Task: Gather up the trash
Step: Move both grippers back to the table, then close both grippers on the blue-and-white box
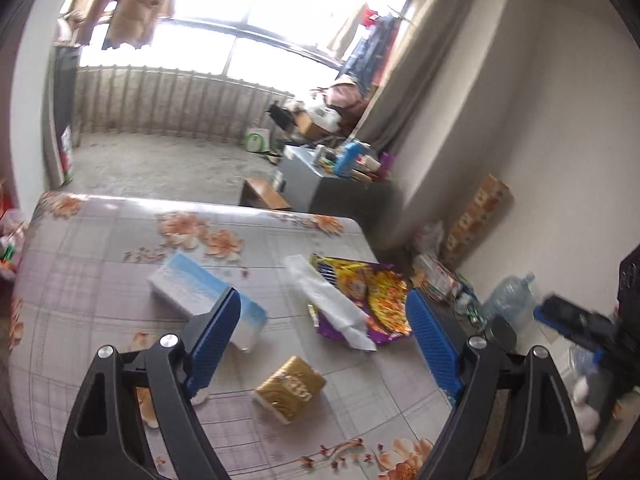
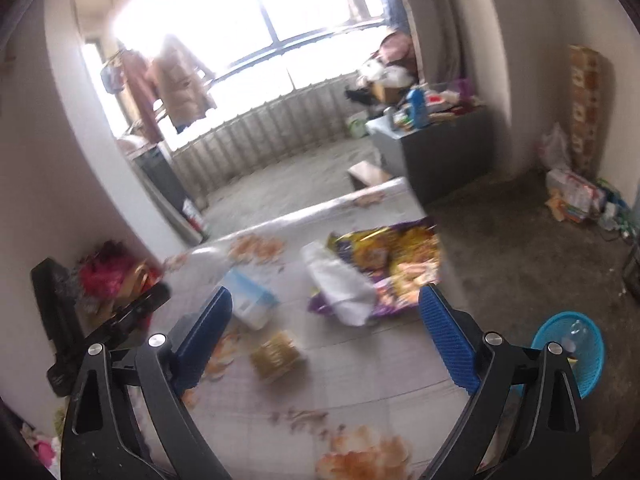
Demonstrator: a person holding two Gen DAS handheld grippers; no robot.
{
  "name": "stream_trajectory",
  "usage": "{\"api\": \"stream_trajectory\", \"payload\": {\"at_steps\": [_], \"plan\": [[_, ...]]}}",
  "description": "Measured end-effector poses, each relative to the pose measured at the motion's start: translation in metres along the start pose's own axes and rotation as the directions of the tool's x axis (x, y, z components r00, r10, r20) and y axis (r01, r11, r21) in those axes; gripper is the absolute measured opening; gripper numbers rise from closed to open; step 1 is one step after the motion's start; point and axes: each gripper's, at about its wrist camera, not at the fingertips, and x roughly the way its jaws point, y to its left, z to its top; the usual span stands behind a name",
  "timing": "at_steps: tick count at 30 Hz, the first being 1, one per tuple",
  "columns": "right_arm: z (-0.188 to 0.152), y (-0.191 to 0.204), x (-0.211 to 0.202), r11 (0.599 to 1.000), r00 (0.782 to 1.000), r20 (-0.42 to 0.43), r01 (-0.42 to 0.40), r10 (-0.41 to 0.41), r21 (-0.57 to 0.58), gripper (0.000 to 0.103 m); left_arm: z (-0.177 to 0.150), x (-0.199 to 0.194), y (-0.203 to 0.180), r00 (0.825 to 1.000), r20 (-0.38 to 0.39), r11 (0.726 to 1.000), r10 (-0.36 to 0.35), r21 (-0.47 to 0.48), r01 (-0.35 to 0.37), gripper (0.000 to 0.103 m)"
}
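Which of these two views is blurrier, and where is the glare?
The right wrist view is blurrier: the gold packet and purple snack bag smear. The left wrist view is sharper; its window blows out white, as does the right view's window.

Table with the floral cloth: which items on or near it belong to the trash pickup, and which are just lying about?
For the job:
- crumpled white plastic bag
- purple-and-yellow foil snack wrapper
- small gold foil packet
- round blue plastic basket on the floor, probably the bin

Lying about:
- blue-and-white tissue pack, possibly not trash
- clear plastic water jug
- grey cabinet
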Motion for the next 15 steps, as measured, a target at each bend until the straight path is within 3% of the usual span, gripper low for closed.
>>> {"api": "stream_trajectory", "payload": {"at_steps": [3,5,8,9,11,13,15], "plan": [[-0.005,0.032,0.021,0.999,0.983,-0.179,-0.035,0.038,0.017,0.091,0.000,-0.010,0.024,0.995,0.020,0.995,0.093,-0.034,-0.092,0.082],[-0.010,0.059,0.033,0.999,0.962,-0.273,-0.026,0.015,-0.036,0.091,-0.002,-0.017,0.039,0.990,0.028,0.989,0.136,-0.057,-0.134,0.082],[-0.022,0.102,0.048,0.972,0.943,-0.333,-0.071,-0.008,-0.222,0.091,-0.006,-0.030,0.057,0.985,0.038,0.982,0.169,-0.095,-0.165,0.082],[-0.028,0.112,0.053,0.961,0.924,-0.382,-0.108,0.002,-0.255,0.091,-0.007,-0.033,0.062,0.982,0.043,0.979,0.184,-0.100,-0.179,0.082],[-0.031,0.122,0.061,0.951,0.893,-0.451,-0.132,-0.008,-0.278,0.091,-0.010,-0.037,0.070,0.974,0.050,0.971,0.220,-0.107,-0.214,0.082],[-0.032,0.127,0.063,0.944,0.877,-0.481,-0.144,-0.018,-0.297,0.091,-0.013,-0.035,0.079,0.968,0.040,0.963,0.247,-0.119,-0.241,0.082],[-0.027,0.129,0.059,0.954,0.863,-0.504,-0.175,0.031,-0.242,0.091,-0.016,-0.034,0.088,0.966,0.025,0.958,0.258,-0.134,-0.252,0.082]]}}
